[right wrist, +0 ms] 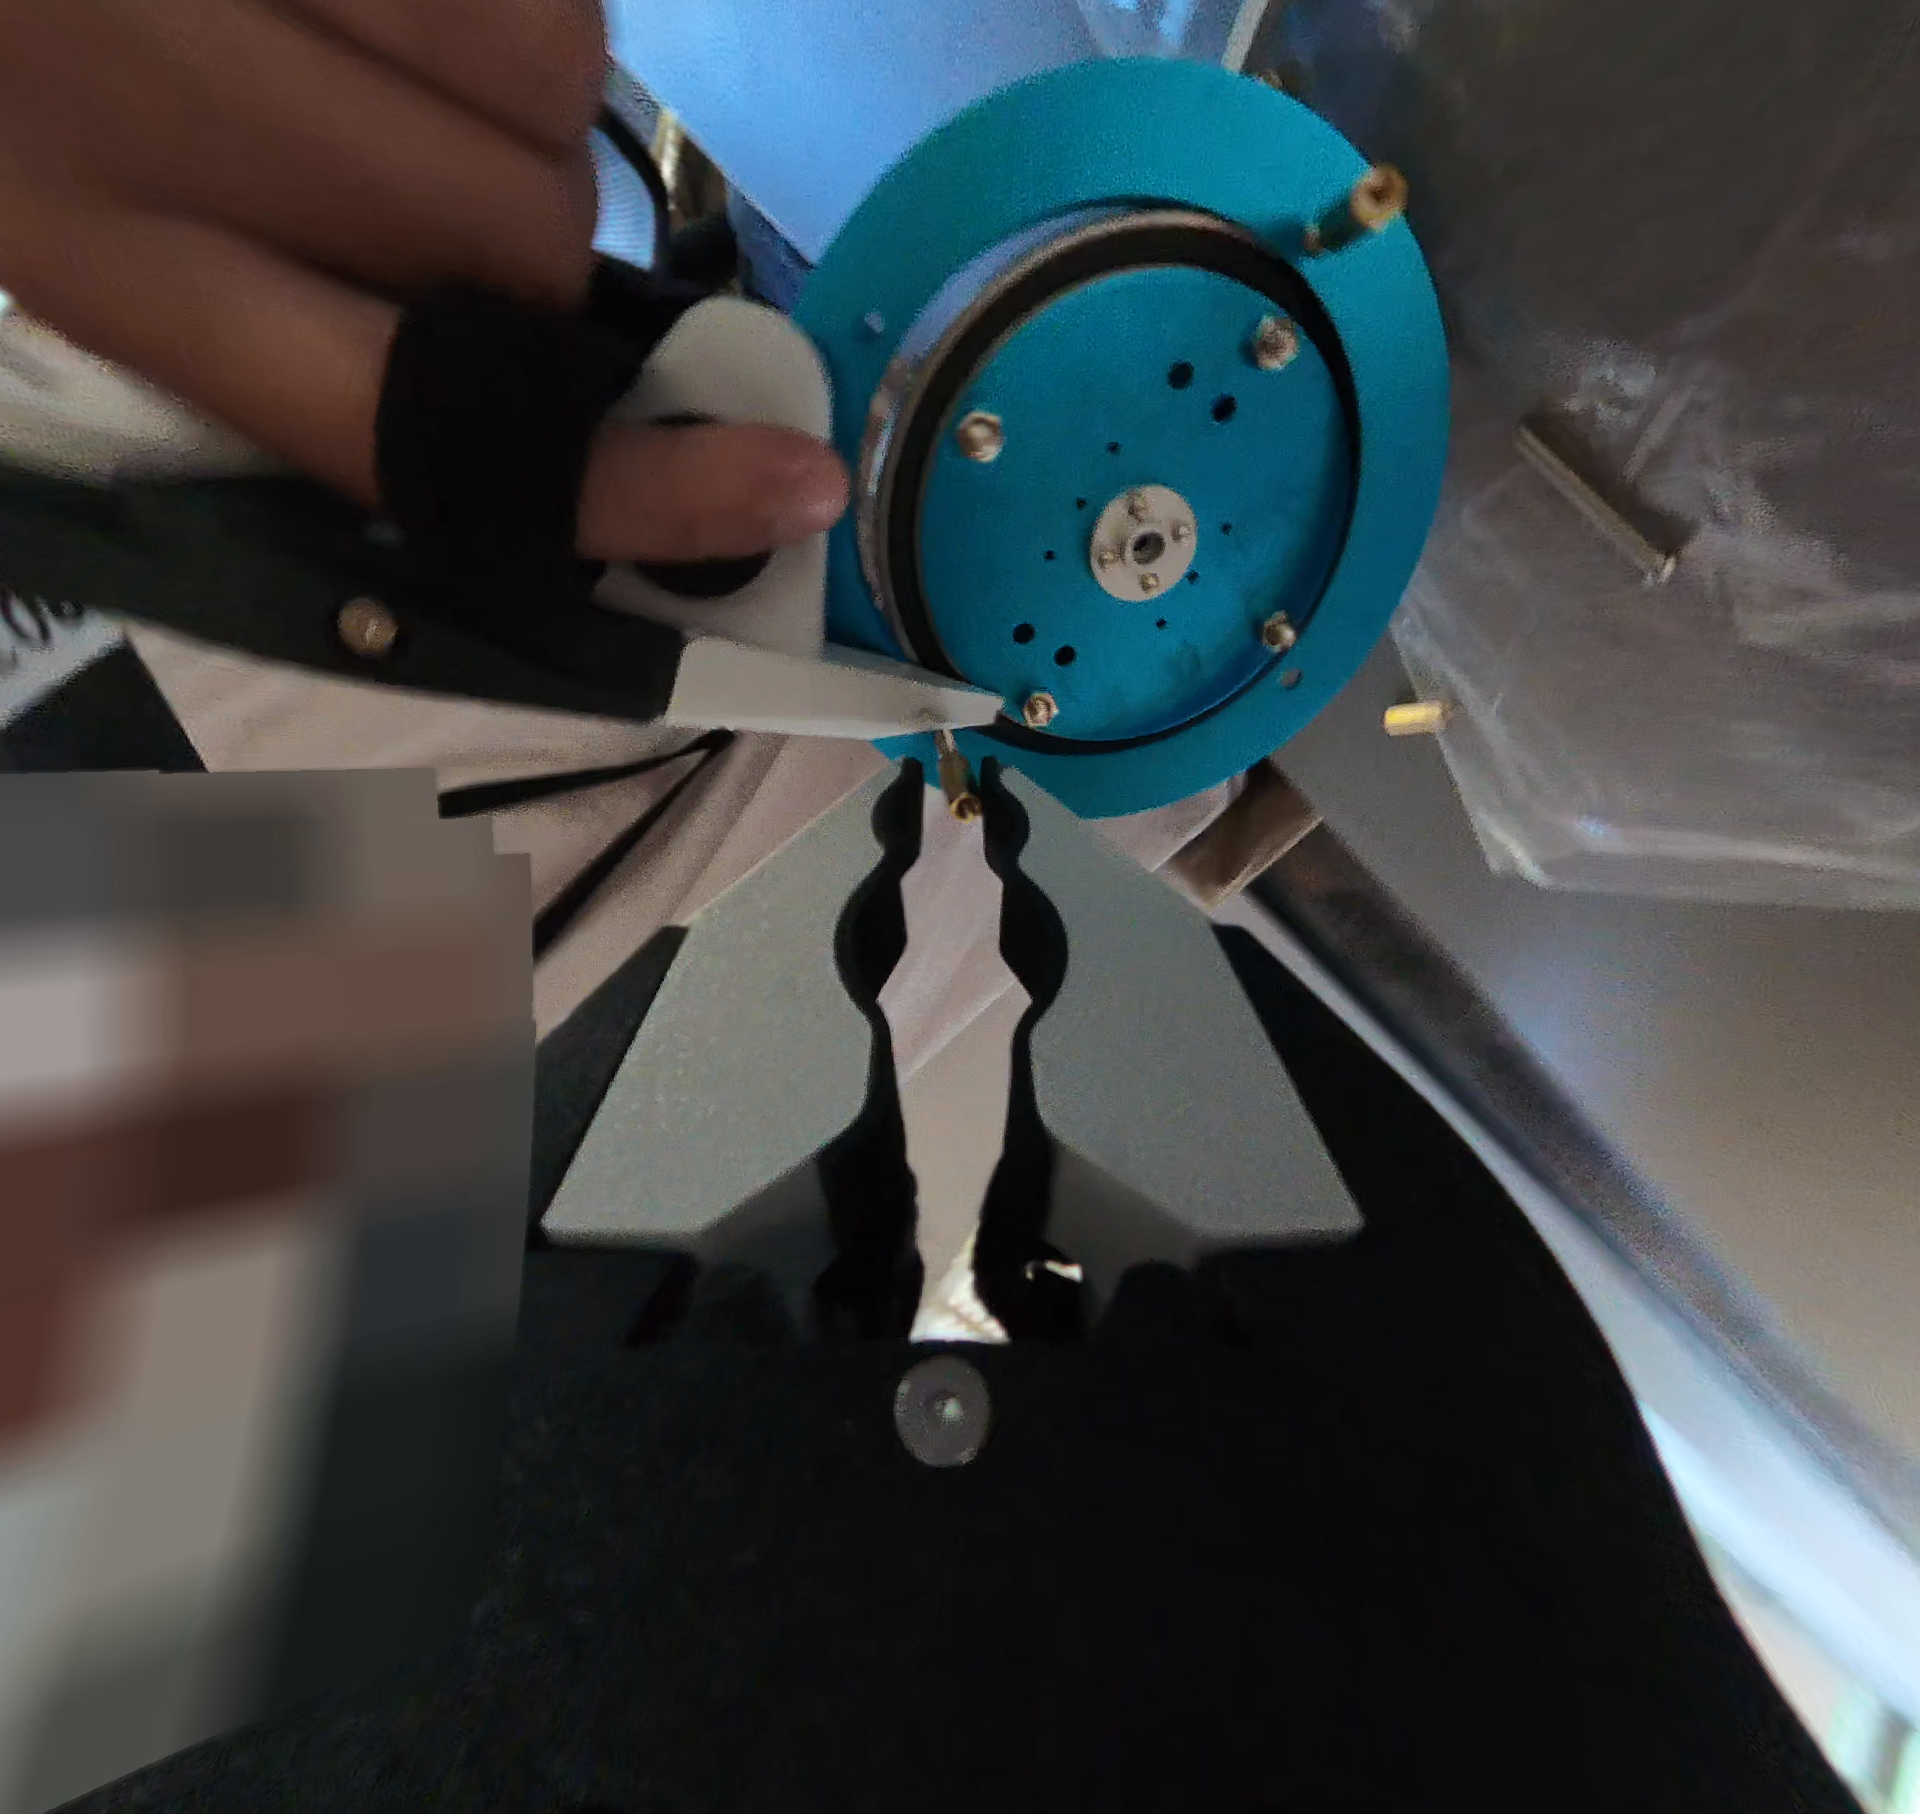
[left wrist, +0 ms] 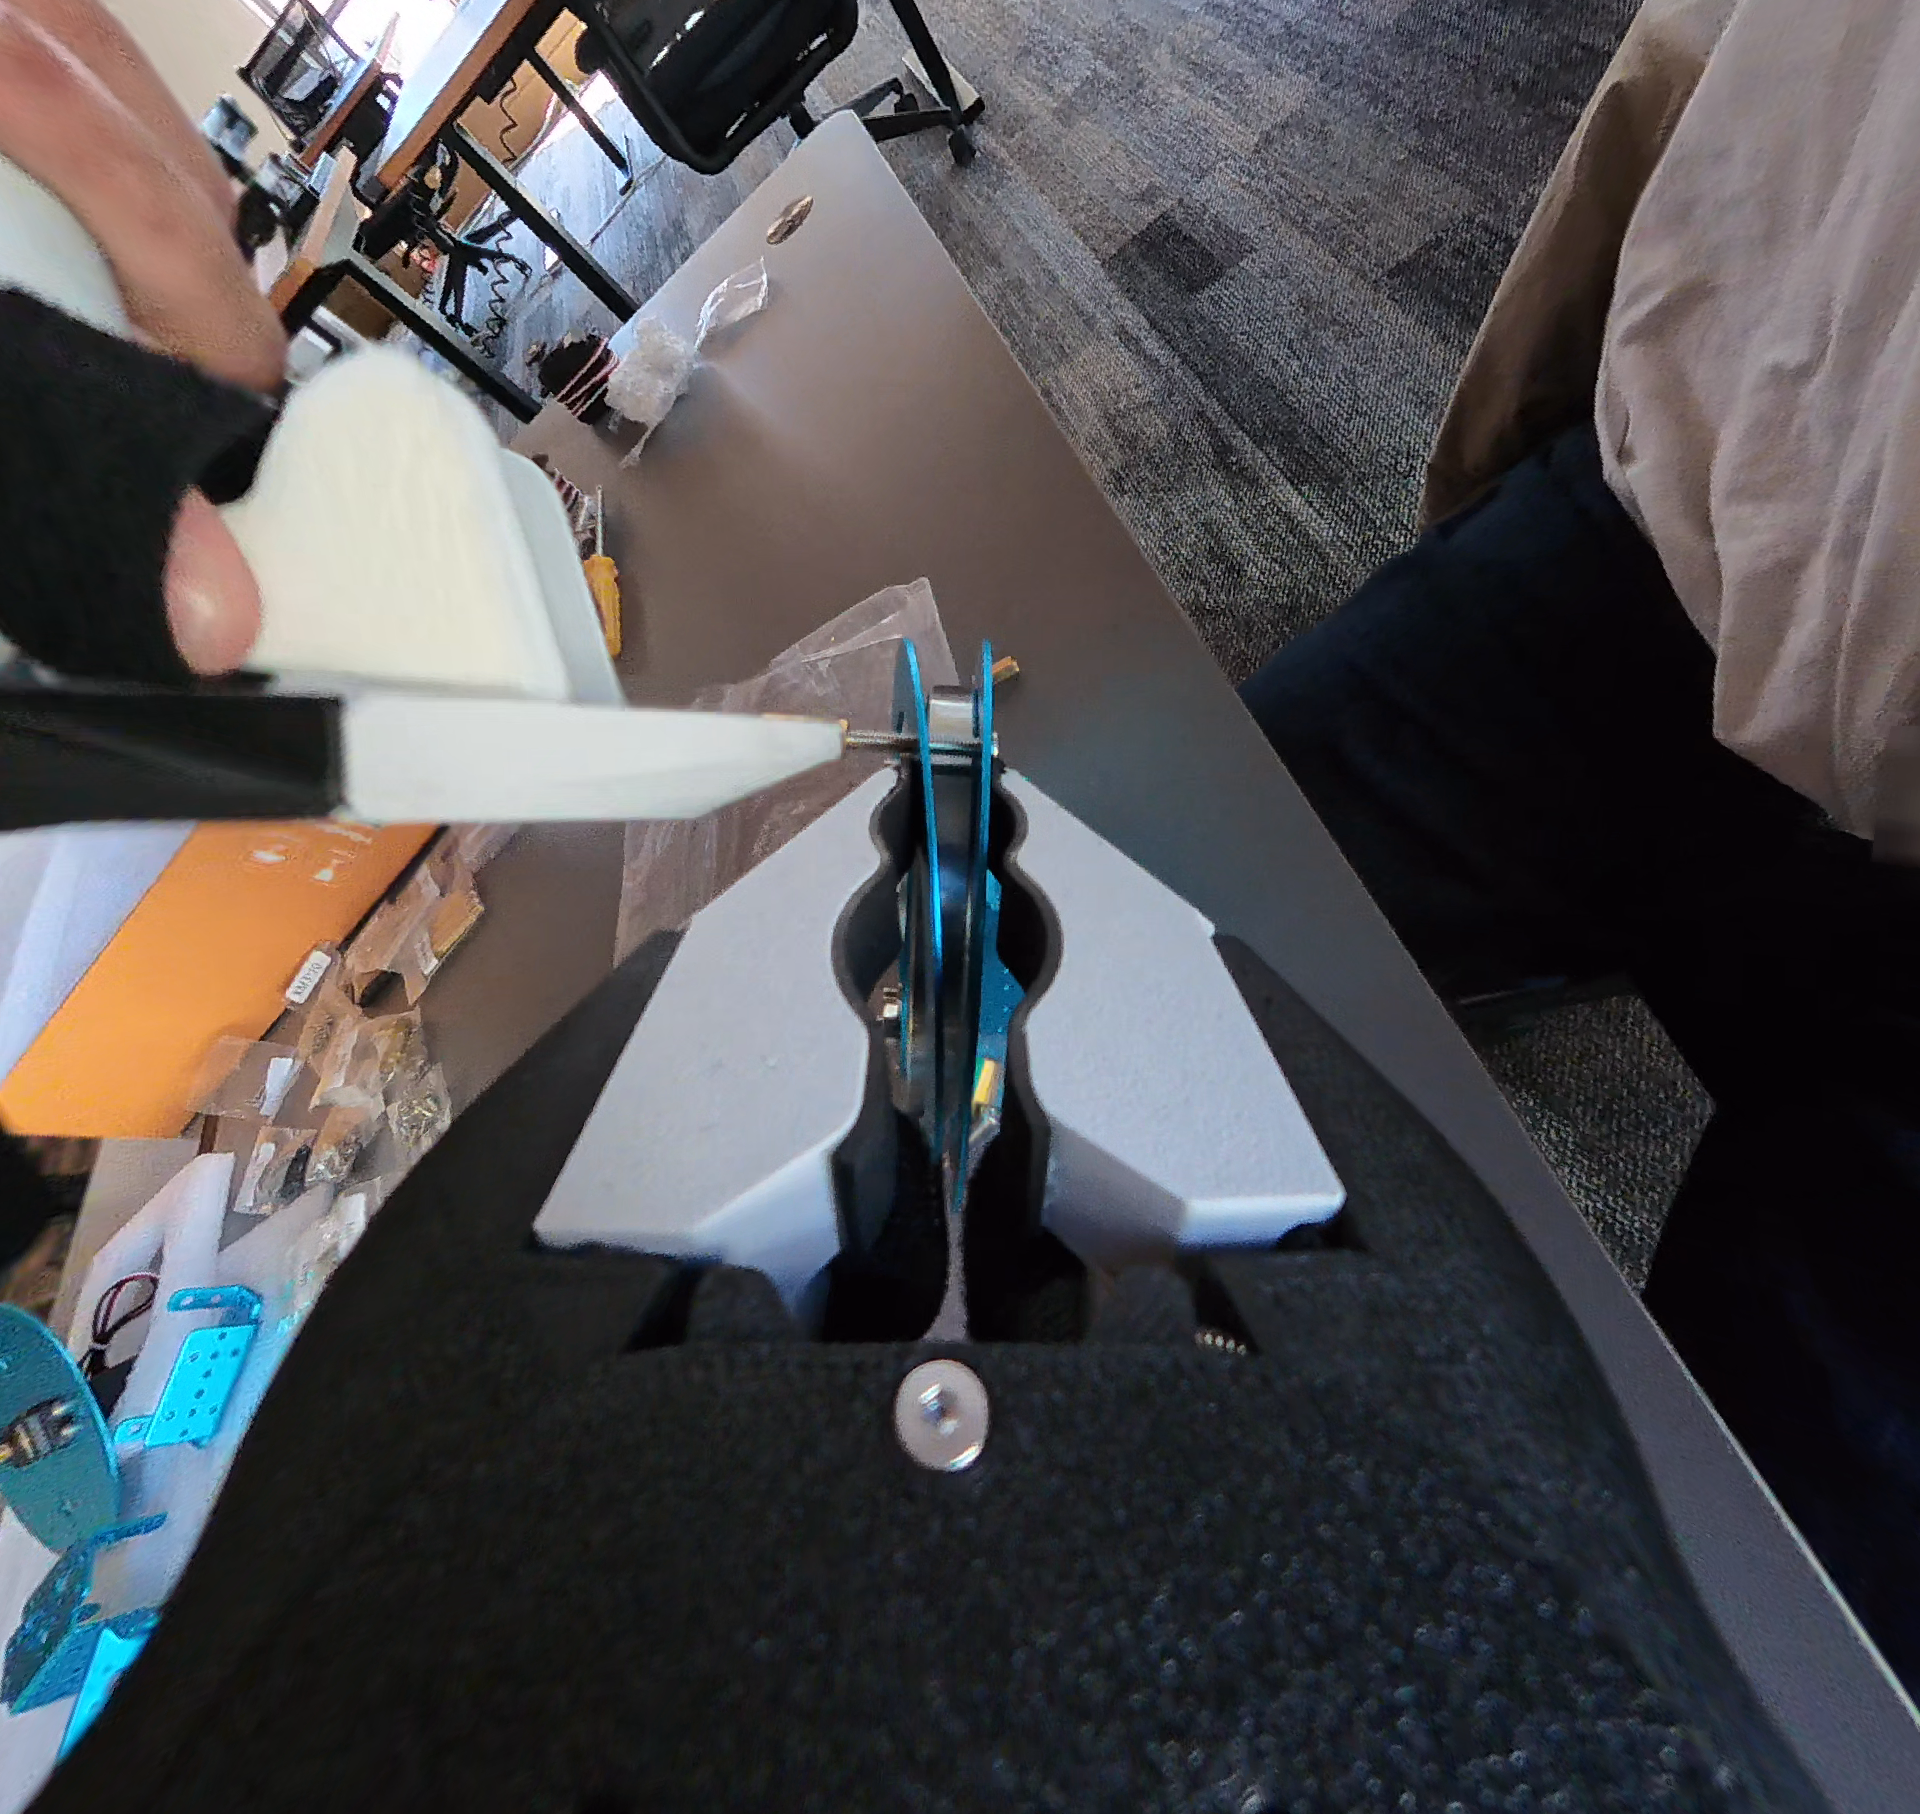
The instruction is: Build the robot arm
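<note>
On the grey bench (left wrist: 831,476), the left wrist view shows clear plastic bags (left wrist: 727,299), small packets of hardware (left wrist: 343,1058), an orange box (left wrist: 208,954) and loose blue metal brackets (left wrist: 197,1349); grey patterned carpet (left wrist: 1247,102) and other desks lie beyond. The left tool (left wrist: 948,798) is clenched edge-on around a blue disc assembly (left wrist: 940,933) of two plates, held over the bench edge. The right tool (right wrist: 951,788) comes in from the left, its white tip at a small brass standoff (left wrist: 857,738) on the assembly.

From the right wrist view, the discs face the camera, studded with nuts. Its fingers (right wrist: 800,1016) are closed onto the brass standoff at the lower rim. A gloved hand (right wrist: 312,206) covers the upper left; a mosaic patch masks the lower left, and the background is too blurred to make out.
</note>
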The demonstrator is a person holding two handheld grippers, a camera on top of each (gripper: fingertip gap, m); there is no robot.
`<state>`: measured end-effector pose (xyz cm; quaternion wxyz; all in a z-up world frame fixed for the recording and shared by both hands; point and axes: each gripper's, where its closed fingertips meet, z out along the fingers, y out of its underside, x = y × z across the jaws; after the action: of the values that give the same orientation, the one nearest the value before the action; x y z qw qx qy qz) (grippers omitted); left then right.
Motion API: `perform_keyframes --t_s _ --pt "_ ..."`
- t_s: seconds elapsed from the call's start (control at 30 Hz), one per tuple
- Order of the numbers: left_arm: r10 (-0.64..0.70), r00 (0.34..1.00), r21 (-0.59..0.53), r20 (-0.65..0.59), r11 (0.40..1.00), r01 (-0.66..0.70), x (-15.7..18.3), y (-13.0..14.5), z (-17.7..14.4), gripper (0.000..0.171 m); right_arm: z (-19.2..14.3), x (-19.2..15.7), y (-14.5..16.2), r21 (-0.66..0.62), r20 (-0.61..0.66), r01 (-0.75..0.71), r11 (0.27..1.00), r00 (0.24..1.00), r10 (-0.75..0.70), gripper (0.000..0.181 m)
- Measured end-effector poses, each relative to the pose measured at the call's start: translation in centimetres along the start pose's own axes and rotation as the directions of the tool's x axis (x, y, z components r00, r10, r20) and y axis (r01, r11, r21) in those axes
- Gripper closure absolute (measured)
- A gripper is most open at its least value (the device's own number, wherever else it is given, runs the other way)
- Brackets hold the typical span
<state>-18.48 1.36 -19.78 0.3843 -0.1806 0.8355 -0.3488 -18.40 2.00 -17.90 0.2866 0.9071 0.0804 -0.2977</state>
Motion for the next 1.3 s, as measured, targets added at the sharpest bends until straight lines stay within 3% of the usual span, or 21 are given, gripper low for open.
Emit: perform_keyframes --t_s 0.1,0.17,0.23,0.3,0.43,0.53,0.63,0.73,0.93,1.03,1.17,1.3 --pt "0.0 1.0 0.013 -0.004 1.0 0.0 0.2 0.2 -0.4 0.16 -0.5 -0.8 0.2 0.071 0.045 0.274 0.959 0.96 -0.278 0.157" --pt "-0.005 1.0 0.023 -0.006 1.0 0.005 0.1 0.3 -0.6 0.16 -1.0 -1.1 0.4 0.176 0.057 0.511 0.841 0.848 -0.527 0.15" --pt "-0.021 1.0 0.034 -0.018 0.999 0.022 0.0 0.4 -0.8 0.16 -1.6 -0.9 0.5 0.283 -0.016 0.724 0.63 0.66 -0.751 0.157" --pt "-0.034 0.999 0.046 -0.035 0.998 0.036 -0.1 0.4 -0.9 0.16 -2.1 -0.7 0.3 0.356 -0.145 0.872 0.336 0.407 -0.902 0.157" --pt "-0.065 0.995 0.069 -0.08 0.995 0.07 -0.3 0.4 -1.0 0.159 -2.4 -1.8 0.7 0.369 -0.299 0.89 -0.268 -0.16 -0.941 0.15" --pt "-0.082 0.992 0.079 -0.101 0.993 0.09 -0.4 0.4 -1.1 0.159 -2.6 -1.3 0.2 0.284 -0.306 0.854 -0.435 -0.35 -0.886 0.154" --pt "-0.093 0.99 0.082 -0.103 0.991 0.101 -0.6 0.5 -1.1 0.159 -2.8 -0.5 -1.0 0.188 -0.309 0.81 -0.556 -0.488 -0.816 0.153" --pt "-0.11 0.988 0.09 -0.107 0.989 0.12 -0.8 0.5 -1.1 0.159 -2.5 -0.9 -1.0 0.186 -0.292 0.726 -0.662 -0.602 -0.743 0.158" --pt "-0.131 0.984 0.106 -0.118 0.984 0.143 -0.9 0.5 -1.1 0.159 -1.3 -0.1 -1.1 0.117 -0.249 0.639 -0.76 -0.722 -0.646 0.161" --pt "-0.131 0.984 0.108 -0.122 0.984 0.145 -0.9 0.4 -1.0 0.159 -1.3 -0.6 -1.0 0.125 -0.276 0.609 -0.783 -0.737 -0.617 0.176" --pt "-0.138 0.983 0.115 -0.123 0.982 0.153 -1.0 0.4 -1.0 0.159 -1.4 -0.7 -1.0 0.145 -0.297 0.611 -0.778 -0.723 -0.623 0.177" --pt "-0.133 0.983 0.117 -0.122 0.982 0.148 -1.0 0.3 -0.9 0.159 -1.4 -0.6 -1.0 0.173 -0.244 0.723 -0.669 -0.627 -0.74 0.177"
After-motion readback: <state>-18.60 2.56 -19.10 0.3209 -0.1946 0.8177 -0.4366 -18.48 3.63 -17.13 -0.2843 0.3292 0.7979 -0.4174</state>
